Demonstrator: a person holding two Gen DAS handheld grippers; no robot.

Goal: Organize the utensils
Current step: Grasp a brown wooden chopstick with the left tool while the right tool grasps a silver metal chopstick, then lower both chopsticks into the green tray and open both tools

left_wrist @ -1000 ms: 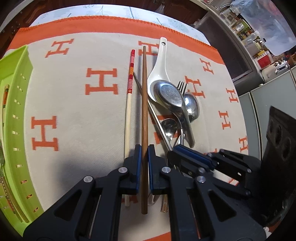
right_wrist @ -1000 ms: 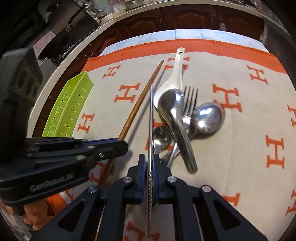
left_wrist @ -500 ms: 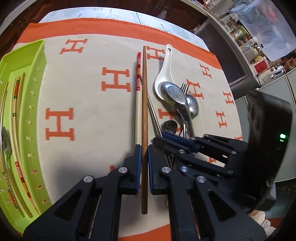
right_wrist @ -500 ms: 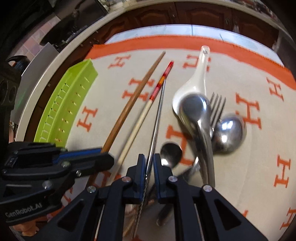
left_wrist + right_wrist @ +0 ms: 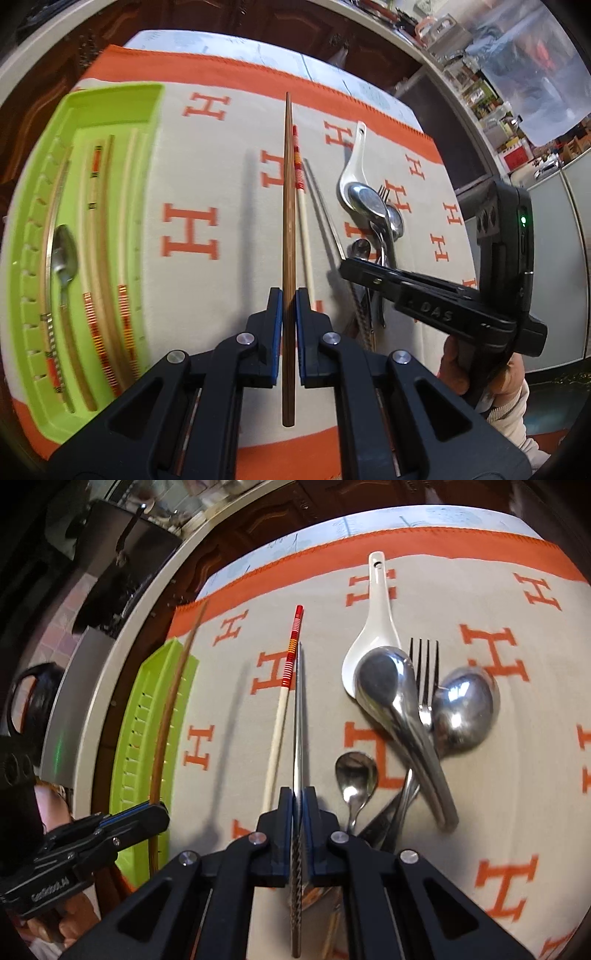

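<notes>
Left hand-held gripper (image 5: 289,306) clamps the brown wooden chopstick (image 5: 288,229) mid-shaft for balance; right hand-held gripper (image 5: 298,805) clamps the steel chopstick (image 5: 298,716). You hold both above the table, toward the green plastic tray (image 5: 110,110).

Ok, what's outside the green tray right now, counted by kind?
Chopsticks: 3 (wooden chopstick, metal chopstick, red-banded chopstick)
Metal spoons: 3 (large spoon, round spoon, teaspoon)
Ceramic spoon: 1
Fork: 1
Total: 8 visible
</notes>
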